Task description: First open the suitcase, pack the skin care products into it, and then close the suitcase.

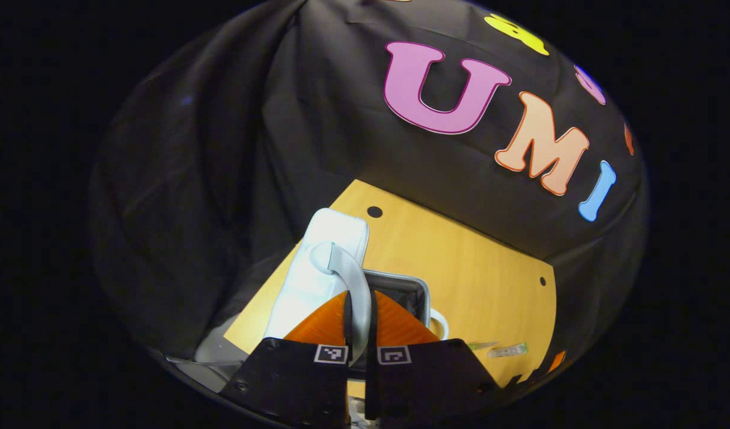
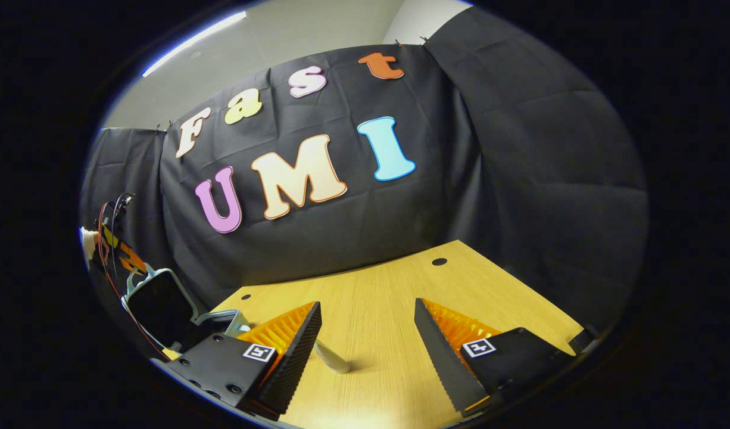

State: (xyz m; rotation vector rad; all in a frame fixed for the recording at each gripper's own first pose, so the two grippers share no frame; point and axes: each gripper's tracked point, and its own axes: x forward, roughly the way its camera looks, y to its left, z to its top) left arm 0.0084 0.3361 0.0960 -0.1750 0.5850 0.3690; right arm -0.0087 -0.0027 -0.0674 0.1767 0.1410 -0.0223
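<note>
Wooden table (image 2: 389,333) under black cloth; left gripper (image 1: 359,322) clamped on suitcase handle (image 1: 348,280) (lid raised); right gripper (image 2: 368,339) wide apart, holding nothing.

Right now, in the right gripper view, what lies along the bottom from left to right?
Open suitcase lid → left finger of the right hand-held gripper → small cylindrical tube on the wooden table → right finger.

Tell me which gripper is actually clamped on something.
The left gripper: its fingers are closed on the suitcase handle. The right gripper hangs open over the table, gripping nothing.
</note>
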